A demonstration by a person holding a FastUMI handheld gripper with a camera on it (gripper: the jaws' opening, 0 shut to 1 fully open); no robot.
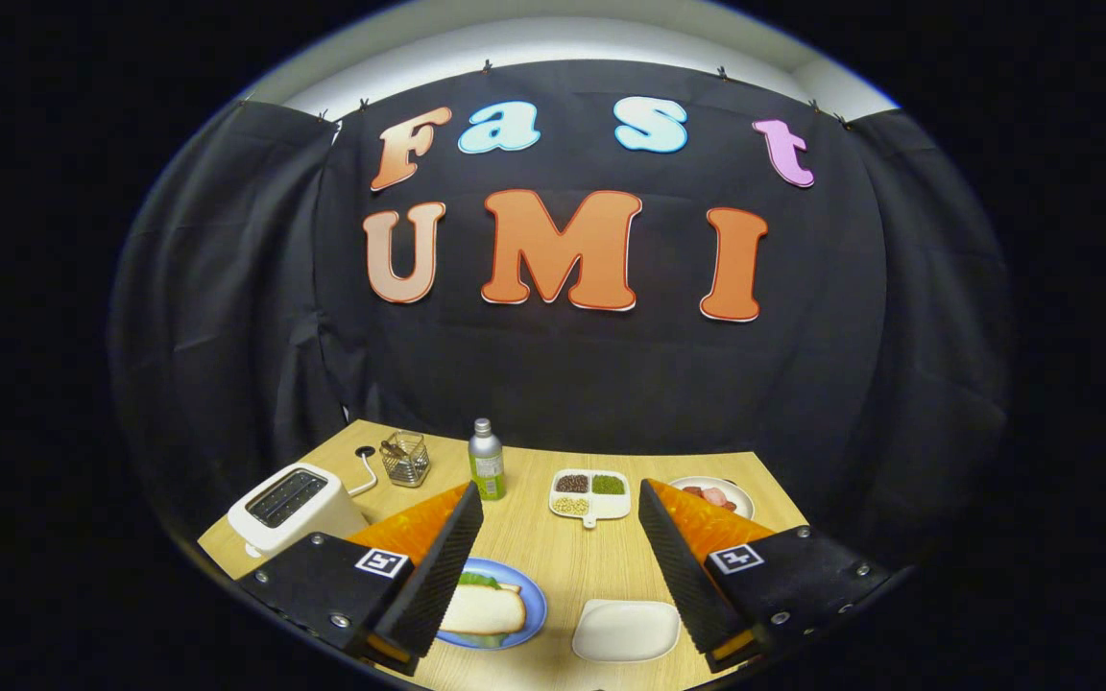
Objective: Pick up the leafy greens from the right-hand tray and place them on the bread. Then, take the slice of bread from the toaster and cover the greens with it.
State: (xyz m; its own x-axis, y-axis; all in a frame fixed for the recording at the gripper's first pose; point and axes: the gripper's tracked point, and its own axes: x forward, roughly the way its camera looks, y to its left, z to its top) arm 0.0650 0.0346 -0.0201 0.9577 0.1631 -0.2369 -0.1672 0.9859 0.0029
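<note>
- Above the worktop [553, 547]: hand-held gripper [561, 561] hovers, fingers spread wide apart, nothing between them.
- Blue plate [534, 600] sits just beside the left finger, partly hidden by it; bread [486, 609] lies on it with leafy greens [478, 580] poking out at its far edge.
- White tray [626, 631] lies between the fingers, near the right one; looks bare.
- Toaster [292, 507] stands beyond the left finger; slot contents can't be made out.
- Further back: wire basket [406, 458], green-labelled bottle [486, 461], divided dish [590, 495] of beans, plate of meat pieces [712, 496] past the right finger.
</note>
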